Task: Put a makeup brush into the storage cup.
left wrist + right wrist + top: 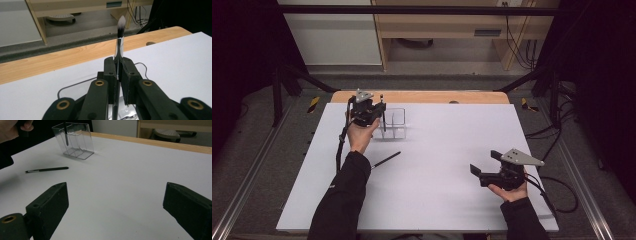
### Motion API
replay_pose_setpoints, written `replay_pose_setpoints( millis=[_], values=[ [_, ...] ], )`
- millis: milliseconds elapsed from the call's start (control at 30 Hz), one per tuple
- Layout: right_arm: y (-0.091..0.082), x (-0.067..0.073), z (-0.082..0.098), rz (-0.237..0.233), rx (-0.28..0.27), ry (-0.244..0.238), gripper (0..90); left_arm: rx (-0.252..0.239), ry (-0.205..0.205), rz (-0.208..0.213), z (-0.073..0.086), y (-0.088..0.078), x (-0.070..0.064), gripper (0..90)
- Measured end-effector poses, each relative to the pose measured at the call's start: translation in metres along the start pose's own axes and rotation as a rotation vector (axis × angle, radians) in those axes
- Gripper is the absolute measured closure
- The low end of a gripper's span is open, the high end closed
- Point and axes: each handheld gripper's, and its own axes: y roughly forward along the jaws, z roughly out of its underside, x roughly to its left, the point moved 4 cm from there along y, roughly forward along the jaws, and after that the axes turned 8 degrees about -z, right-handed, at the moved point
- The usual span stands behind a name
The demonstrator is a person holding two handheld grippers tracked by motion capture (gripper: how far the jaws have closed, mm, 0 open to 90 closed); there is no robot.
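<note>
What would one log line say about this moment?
left tongs: shut on makeup brush, bristles up | over: clear organizer | right tongs: open, empty | on table: thin brush

The brush (121, 37) has a black tuft tipped white above a silver ferrule. The organizer (75, 140) is clear. A second brush (47, 169) is black. The counter (447, 160) is white, edged in light wood.

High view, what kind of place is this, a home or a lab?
Most likely a lab or recording workspace, not a home. A white board is laid over a wooden table inside a black metal frame, cables trail on a grey carpeted floor, and a plain wooden bench stands behind.
</note>
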Motion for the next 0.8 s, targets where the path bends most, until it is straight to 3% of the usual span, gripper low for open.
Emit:
replay_pose_setpoints(
  millis=[333, 467, 600, 800],
  values=[
    [0.001, 0.0, 0.0, 0.001, -0.001, 0.002, 6.8, 0.022, 0.011, -0.006, 0.01, 0.003, -0.002, 82.5],
    [0.0, 0.001, 0.0, -0.001, -0.002, 0.002, 6.7, 0.029, 0.008, 0.002, 0.012, -0.001, -0.002, 76.4],
    [-0.001, 0.001, 0.0, -0.002, -0.004, 0.002, 6.7, 0.012, 0.0, 0.005, 0.011, -0.012, -0.001, 69.8],
    [-0.002, 0.001, -0.001, -0.003, -0.007, -0.004, 6.8, -0.027, -0.001, 0.024, 0.011, -0.042, 0.003, 59.8]
  ],
)
